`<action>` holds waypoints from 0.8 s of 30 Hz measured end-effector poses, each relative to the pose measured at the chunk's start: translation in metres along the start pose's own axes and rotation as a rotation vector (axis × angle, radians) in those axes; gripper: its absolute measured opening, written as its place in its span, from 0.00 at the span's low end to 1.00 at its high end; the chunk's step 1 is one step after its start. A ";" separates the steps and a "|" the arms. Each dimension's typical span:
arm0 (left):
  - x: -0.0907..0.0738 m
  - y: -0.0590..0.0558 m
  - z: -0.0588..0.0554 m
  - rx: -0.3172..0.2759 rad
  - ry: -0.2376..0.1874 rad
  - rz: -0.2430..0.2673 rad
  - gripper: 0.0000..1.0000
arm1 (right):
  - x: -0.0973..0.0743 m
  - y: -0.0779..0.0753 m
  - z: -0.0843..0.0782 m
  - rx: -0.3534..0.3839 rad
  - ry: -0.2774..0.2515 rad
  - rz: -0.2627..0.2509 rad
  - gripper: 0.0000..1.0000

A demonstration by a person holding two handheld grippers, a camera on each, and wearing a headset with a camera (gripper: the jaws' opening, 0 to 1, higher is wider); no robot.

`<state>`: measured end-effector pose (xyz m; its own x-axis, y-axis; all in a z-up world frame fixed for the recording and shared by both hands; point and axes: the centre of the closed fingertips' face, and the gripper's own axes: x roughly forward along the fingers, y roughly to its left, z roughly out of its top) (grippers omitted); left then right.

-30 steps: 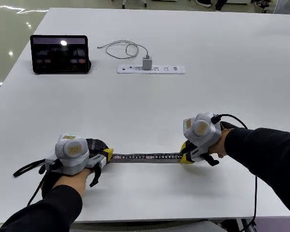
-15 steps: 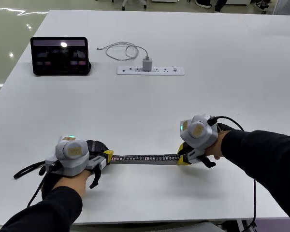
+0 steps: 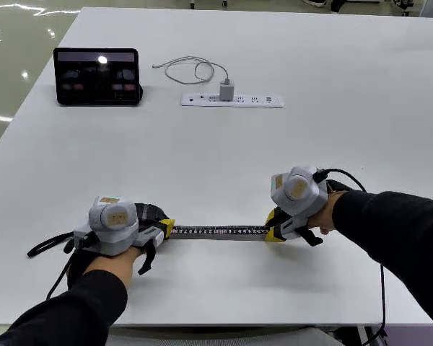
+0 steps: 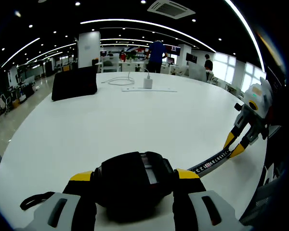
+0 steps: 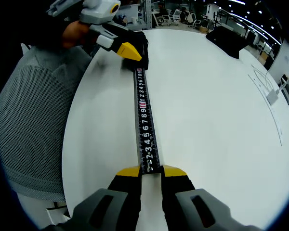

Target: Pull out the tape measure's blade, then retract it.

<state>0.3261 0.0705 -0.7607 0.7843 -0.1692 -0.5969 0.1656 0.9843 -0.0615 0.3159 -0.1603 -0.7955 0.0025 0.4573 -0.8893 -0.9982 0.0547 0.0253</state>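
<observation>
A black tape measure case (image 4: pixel 130 180) sits on the white table (image 3: pixel 224 158), clamped between the yellow-tipped jaws of my left gripper (image 3: pixel 159 229). Its dark numbered blade (image 3: pixel 218 232) runs flat along the table to the right. My right gripper (image 3: pixel 273 232) is shut on the blade's end (image 5: pixel 148 166). In the right gripper view the blade (image 5: pixel 143 120) stretches away to the case (image 5: pixel 135 50), with the numbers up to about 13 showing. In the left gripper view the blade (image 4: pixel 212 163) leads off to the right gripper (image 4: pixel 233 147).
A dark tablet (image 3: pixel 97 76) stands at the back left. A white power strip (image 3: pixel 232 101) with a charger and coiled cable (image 3: pixel 191 71) lies at the back middle. A black strap (image 3: pixel 47 245) trails left of the case. The table's near edge runs just below my hands.
The blade's visible span between the grippers is slightly shorter than a second ago. The head camera has shifted, so the whole scene sits a little differently.
</observation>
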 end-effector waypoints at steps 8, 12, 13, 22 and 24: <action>0.001 0.000 0.001 -0.001 0.000 -0.002 0.60 | 0.005 0.005 0.009 -0.013 0.001 -0.001 0.11; 0.001 0.000 0.001 -0.002 -0.001 -0.004 0.60 | 0.007 0.005 0.012 -0.012 -0.006 -0.001 0.11; 0.001 0.000 0.001 -0.002 -0.001 -0.004 0.60 | 0.007 0.004 0.012 -0.016 -0.006 -0.002 0.11; 0.001 0.000 0.001 -0.001 -0.003 -0.005 0.60 | 0.009 0.006 0.017 -0.045 -0.023 -0.002 0.11; 0.001 0.000 0.001 -0.002 -0.005 -0.003 0.60 | 0.010 0.006 0.018 -0.048 -0.024 0.000 0.11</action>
<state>0.3271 0.0699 -0.7607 0.7870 -0.1723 -0.5924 0.1667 0.9839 -0.0646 0.3113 -0.1396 -0.7956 0.0035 0.4784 -0.8781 -0.9999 0.0125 0.0028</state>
